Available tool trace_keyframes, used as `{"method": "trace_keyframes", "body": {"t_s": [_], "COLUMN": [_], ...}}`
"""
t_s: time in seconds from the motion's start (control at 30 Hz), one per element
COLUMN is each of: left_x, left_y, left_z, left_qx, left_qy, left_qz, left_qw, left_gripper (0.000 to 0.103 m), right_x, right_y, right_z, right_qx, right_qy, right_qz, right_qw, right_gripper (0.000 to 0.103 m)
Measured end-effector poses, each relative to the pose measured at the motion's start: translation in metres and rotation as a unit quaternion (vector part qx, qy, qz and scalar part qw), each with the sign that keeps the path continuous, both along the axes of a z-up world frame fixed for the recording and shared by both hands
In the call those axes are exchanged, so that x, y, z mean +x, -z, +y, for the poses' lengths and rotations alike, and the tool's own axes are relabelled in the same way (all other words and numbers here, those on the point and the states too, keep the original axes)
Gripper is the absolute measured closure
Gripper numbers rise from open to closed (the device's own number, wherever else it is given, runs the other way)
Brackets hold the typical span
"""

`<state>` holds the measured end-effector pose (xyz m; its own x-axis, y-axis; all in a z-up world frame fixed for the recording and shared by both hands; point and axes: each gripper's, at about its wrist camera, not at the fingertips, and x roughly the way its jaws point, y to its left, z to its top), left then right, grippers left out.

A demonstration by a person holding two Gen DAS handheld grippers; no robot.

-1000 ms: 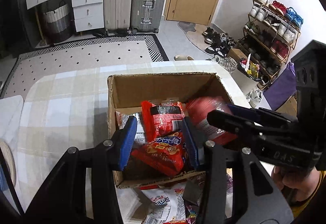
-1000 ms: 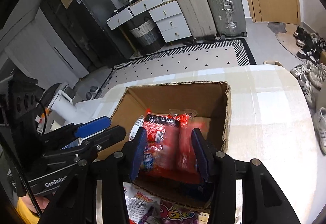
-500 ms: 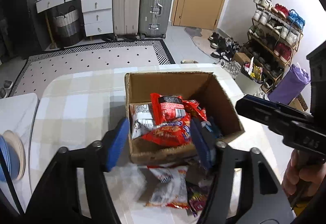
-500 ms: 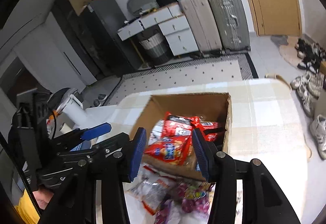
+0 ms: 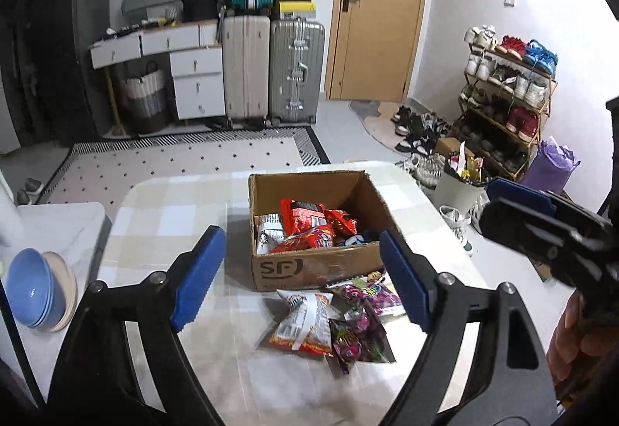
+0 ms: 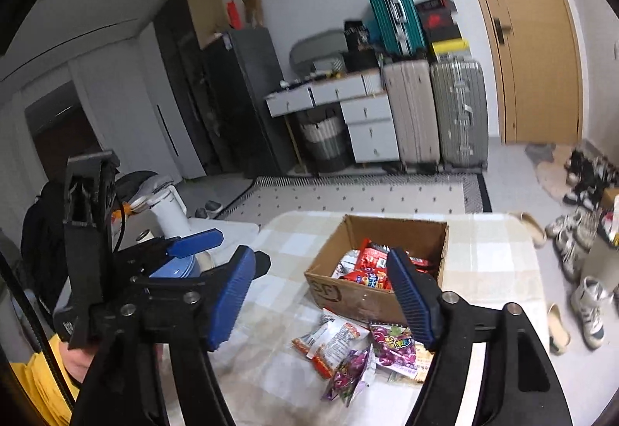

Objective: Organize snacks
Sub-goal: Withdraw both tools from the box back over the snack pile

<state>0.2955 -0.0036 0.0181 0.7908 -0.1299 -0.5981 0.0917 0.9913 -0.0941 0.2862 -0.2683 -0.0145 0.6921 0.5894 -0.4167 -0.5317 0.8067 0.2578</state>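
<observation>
Left gripper [image 5: 300, 279] with blue finger pads held above the table, jaws spread wide, nothing between them; right gripper [image 6: 323, 294] likewise wide apart and empty, hovering over the near table edge; open brown cardboard box printed SF [image 5: 315, 269] sits on the beige checked tablecloth table [image 5: 166, 217], roughly mid-table; inside the box a pile of red snack packets [image 5: 305, 219] plus a white packet [image 5: 267, 236] against its left wall; loose snacks lie on the cloth just in front of the box: a white-and-orange crinkled snack bag [image 5: 303, 321] and purple candy packets [image 5: 359, 329] beside it, overlapping each other, the nearest ones touching the box front; in the right wrist view the same loose pile [image 6: 363, 344] sits between the pads, below them; blue bowl stacked in a beige bowl [image 5: 36, 294] on the white side surface left of the table; grey and beige hard suitcases [image 5: 272, 70] stand against the far wall by the wooden door [image 5: 381, 12]; shoe rack [image 5: 503, 97] at right
</observation>
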Motion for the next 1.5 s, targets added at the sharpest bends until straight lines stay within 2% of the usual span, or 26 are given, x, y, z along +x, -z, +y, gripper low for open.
{"method": "trace_keyframes", "body": {"t_s": [0.03,0.17,0.2,0.3,0.37,0.43,0.57,0.67,0.77,0.87,0.97,1.1,1.17,1.27,1.5], "left_x": [-0.011,-0.052,-0.064,-0.101,-0.12,-0.142,-0.19,-0.212,-0.222,-0.227,-0.227,-0.208,-0.201,-0.189,-0.178], "left_y": [-0.005,-0.017,-0.018,-0.022,-0.022,-0.021,-0.009,0.011,0.038,0.072,0.103,0.133,0.146,0.157,0.161], "left_z": [0.0,0.0,0.0,0.007,0.01,0.011,0.016,0.016,0.019,0.024,0.026,0.022,0.023,0.025,0.019], "left_qx": [-0.004,-0.013,-0.013,-0.02,-0.02,-0.02,-0.013,0.008,0.012,-0.005,-0.009,-0.021,-0.043,-0.056,-0.05], "left_qy": [0.001,0.014,0.017,0.007,0.007,0.002,-0.015,-0.025,-0.024,-0.037,-0.044,-0.045,-0.041,-0.046,-0.043], "left_qz": [-0.008,-0.027,-0.031,-0.047,-0.057,-0.075,-0.128,-0.146,-0.13,-0.097,-0.063,-0.018,0.004,0.016,0.019], "left_qw": [1.0,0.9995,0.9993,0.9987,0.9981,0.997,0.9915,0.9889,0.9911,0.9946,0.997,0.9986,0.9982,0.9973,0.9977], "left_gripper": [0.022,0.019,0.019,0.015,0.006,0.001,0.001,0.001,0.001,0.001,0.001,0.001,0.001,0.001,0.001], "right_x": [-0.011,-0.064,-0.076,-0.108,-0.125,-0.135,-0.15,-0.156,-0.161,-0.164,-0.162,-0.157,-0.155,-0.153,-0.147], "right_y": [0.0,0.008,0.014,0.03,0.039,0.047,0.068,0.085,0.106,0.126,0.141,0.153,0.158,0.162,0.171], "right_z": [-0.001,-0.014,-0.017,-0.021,-0.023,-0.023,-0.026,-0.026,-0.028,-0.032,-0.03,-0.031,-0.032,-0.031,-0.024], "right_qx": [0.003,0.011,0.014,0.013,0.022,0.03,0.03,0.016,0.021,0.034,0.027,0.025,0.031,0.032,0.033], "right_qy": [0.0,0.026,0.031,0.044,0.05,0.053,0.073,0.08,0.086,0.081,0.081,0.091,0.087,0.084,0.075], "right_qz": [-0.01,-0.063,-0.073,-0.095,-0.093,-0.086,-0.078,-0.076,-0.061,-0.037,-0.017,0.0,0.012,0.018,0.036], "right_qw": [1.0,0.998,0.997,0.994,0.994,0.994,0.994,0.994,0.994,0.995,0.996,0.996,0.996,0.996,0.996], "right_gripper": [0.019,0.011,0.005,0.005,0.004,0.004,0.001,0.001,0.001,0.001,0.001,0.001,0.001,0.001,0.001]}}
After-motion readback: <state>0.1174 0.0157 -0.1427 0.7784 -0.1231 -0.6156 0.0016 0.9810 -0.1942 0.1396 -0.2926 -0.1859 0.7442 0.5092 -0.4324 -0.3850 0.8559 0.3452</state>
